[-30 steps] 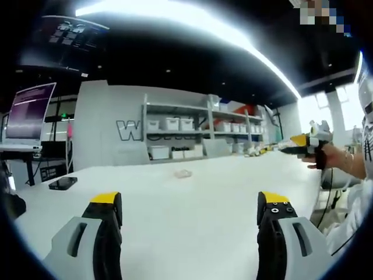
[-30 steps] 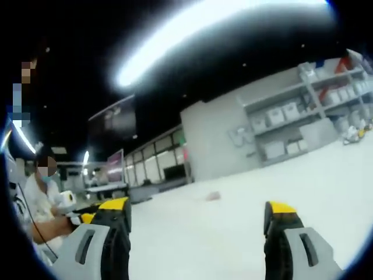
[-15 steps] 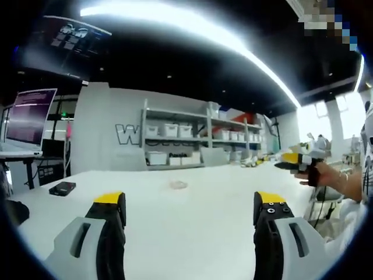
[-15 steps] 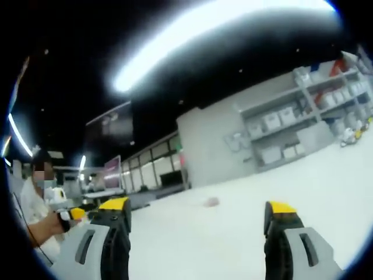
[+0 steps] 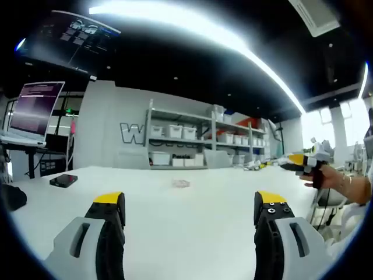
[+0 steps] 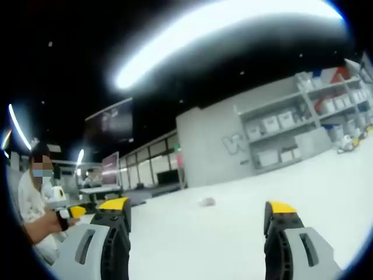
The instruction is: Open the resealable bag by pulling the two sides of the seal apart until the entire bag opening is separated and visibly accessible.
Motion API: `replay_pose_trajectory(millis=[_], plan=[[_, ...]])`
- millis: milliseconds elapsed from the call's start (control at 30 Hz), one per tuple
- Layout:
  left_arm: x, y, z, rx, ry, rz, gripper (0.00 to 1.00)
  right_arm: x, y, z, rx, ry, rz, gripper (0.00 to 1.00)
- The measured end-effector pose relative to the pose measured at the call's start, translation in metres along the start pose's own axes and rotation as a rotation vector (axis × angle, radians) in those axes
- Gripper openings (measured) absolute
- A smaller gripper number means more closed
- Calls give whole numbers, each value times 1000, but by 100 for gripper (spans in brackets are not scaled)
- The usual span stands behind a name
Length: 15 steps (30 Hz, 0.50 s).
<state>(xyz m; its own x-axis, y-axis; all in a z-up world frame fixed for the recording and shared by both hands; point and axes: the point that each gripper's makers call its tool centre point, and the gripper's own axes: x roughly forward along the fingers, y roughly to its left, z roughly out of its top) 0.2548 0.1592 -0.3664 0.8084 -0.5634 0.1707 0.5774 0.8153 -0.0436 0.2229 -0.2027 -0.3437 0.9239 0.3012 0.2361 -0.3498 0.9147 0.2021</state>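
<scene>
left tool (image 5: 189,204) and right tool (image 6: 197,211) gape wide above the white table (image 5: 175,227); small bag (image 5: 181,183) lies far off.

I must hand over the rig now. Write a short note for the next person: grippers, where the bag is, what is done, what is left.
Left gripper: open, holding nothing, above the white table.
Right gripper: open, holding nothing; it is also seen from the left gripper view, held in a hand over the table's right end.
Bag: small and pale, lying alone on the table ahead of both grippers, untouched. Too small to tell whether the seal is shut.
Done: nothing yet.
Left: reach the bag, grip each side of the seal, pull apart along the whole opening.
</scene>
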Motion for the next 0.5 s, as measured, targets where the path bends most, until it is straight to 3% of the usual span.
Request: replay_pose_trajectory(millis=[233,333,500], plan=[[10,-1,-5,-19,-6,-2,93,-3,-18,-2,11,-3,-31,96],[14,-6,-11,-1,15,-14,93,-4,-22,-5,16,1,-37,96],[14,-8,-8,14,-1,-19,94,-4,-22,-3,27,-8,-37,96]])
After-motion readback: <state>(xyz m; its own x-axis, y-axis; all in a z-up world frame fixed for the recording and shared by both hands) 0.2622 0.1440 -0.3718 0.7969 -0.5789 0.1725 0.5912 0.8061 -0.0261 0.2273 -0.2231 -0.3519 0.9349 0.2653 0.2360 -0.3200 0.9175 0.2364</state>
